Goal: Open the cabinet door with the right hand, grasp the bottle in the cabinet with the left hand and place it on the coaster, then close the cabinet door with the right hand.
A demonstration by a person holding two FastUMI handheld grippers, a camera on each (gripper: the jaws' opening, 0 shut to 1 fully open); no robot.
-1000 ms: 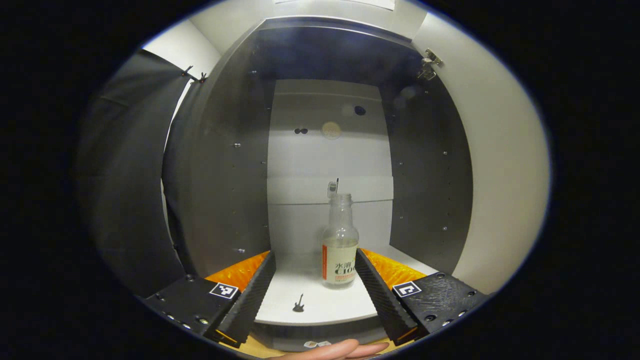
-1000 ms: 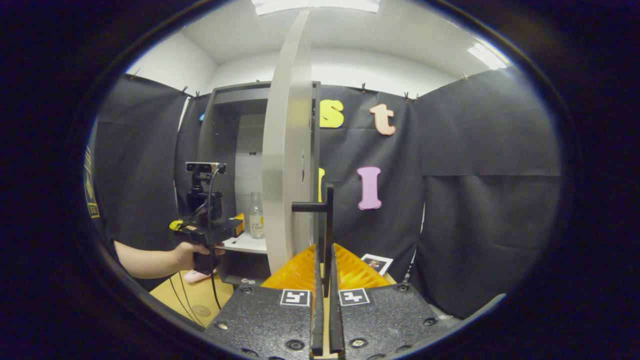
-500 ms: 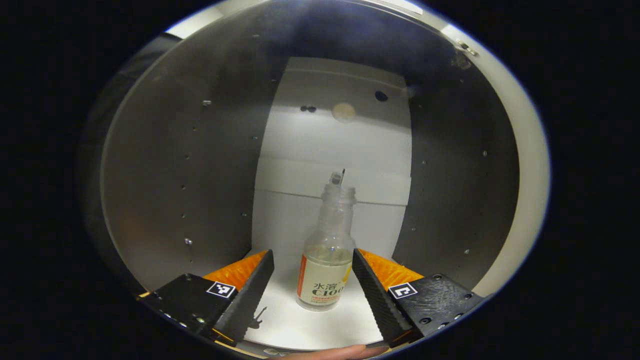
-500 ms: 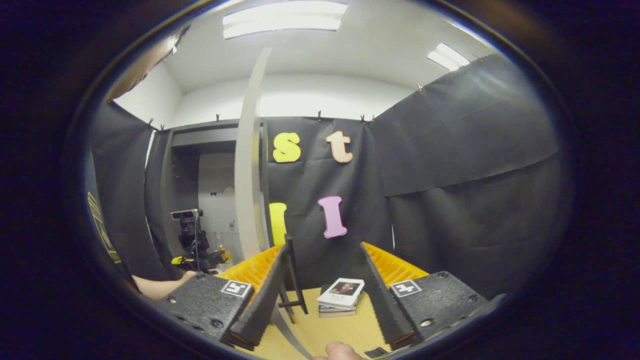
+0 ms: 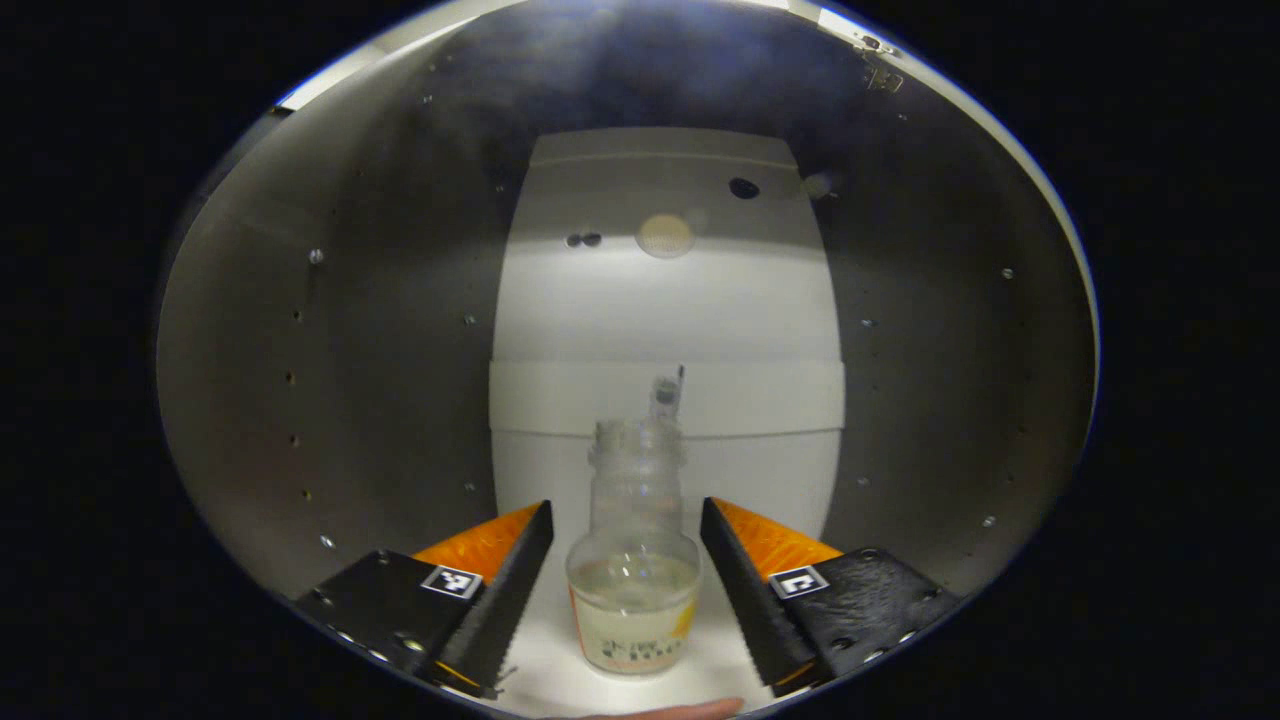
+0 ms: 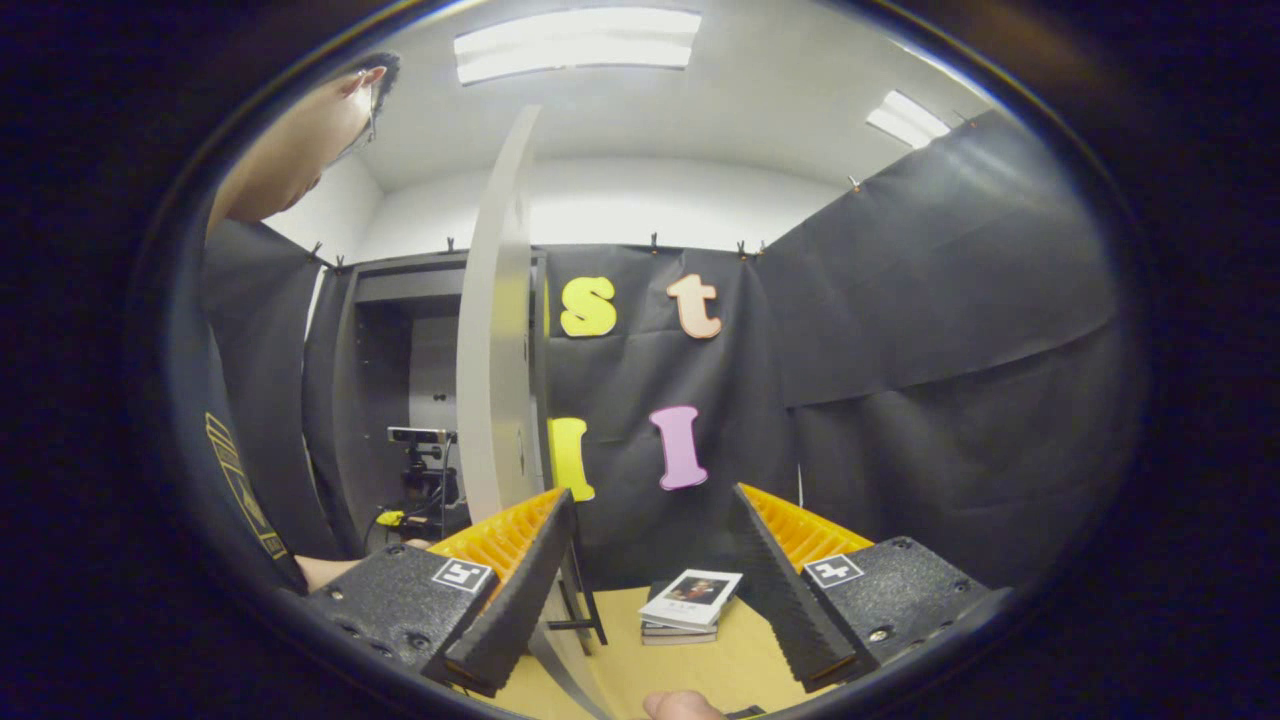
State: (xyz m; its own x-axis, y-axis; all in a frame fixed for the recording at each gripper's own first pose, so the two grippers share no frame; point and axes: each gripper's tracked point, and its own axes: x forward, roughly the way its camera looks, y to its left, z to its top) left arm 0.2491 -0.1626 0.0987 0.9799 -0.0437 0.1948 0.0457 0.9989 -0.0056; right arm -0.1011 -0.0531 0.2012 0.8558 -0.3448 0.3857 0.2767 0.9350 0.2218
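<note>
A small stack of books (image 6: pixel 688 606) lies on the tan tabletop (image 6: pixel 700 670) by the black cloth wall. Two ceiling light panels (image 6: pixel 575 44) glow overhead. A person in a dark shirt (image 6: pixel 245 400) stands at the left edge.

The bottle (image 5: pixel 634 575) is clear glass with a pale, orange-edged label. Both claws are black with orange ribs and black-and-white square markers. The cabinet door (image 6: pixel 497 330) is white; the desk (image 6: pixel 690 665) is tan.
</note>
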